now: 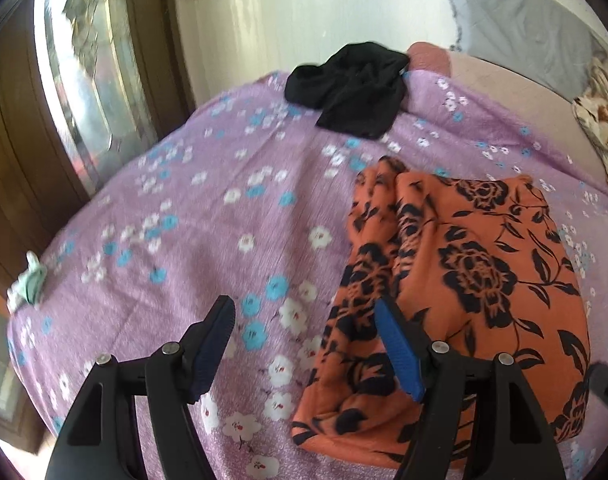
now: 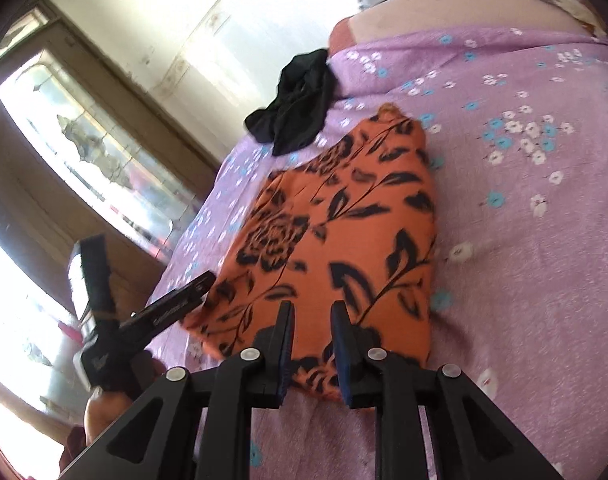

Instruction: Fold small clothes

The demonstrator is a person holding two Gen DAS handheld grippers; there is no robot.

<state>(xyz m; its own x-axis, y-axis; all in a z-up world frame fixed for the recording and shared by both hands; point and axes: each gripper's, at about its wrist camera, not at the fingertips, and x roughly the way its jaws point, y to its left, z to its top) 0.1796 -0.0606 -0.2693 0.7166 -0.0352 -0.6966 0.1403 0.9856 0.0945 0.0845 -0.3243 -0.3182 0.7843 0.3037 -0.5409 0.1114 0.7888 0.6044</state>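
An orange garment with black flowers [image 1: 472, 276] lies folded on the purple flowered bedspread [image 1: 208, 216]. My left gripper [image 1: 304, 316] is open and empty, hovering over the spread at the garment's left edge, its right finger over the cloth. In the right wrist view the same garment [image 2: 344, 224] lies just ahead of my right gripper [image 2: 312, 312], whose fingers stand a narrow gap apart above the garment's near edge, holding nothing. The left gripper [image 2: 176, 300] shows at the left there. A crumpled black garment [image 1: 352, 84] lies at the far end of the bed, also in the right wrist view [image 2: 296, 100].
A small mint-green cloth [image 1: 28, 280] lies at the bed's left edge. A window [image 1: 76, 80] and wooden frame stand left of the bed. A grey sheet [image 1: 524, 20] and a patterned pillow [image 1: 600, 116] lie at the far right.
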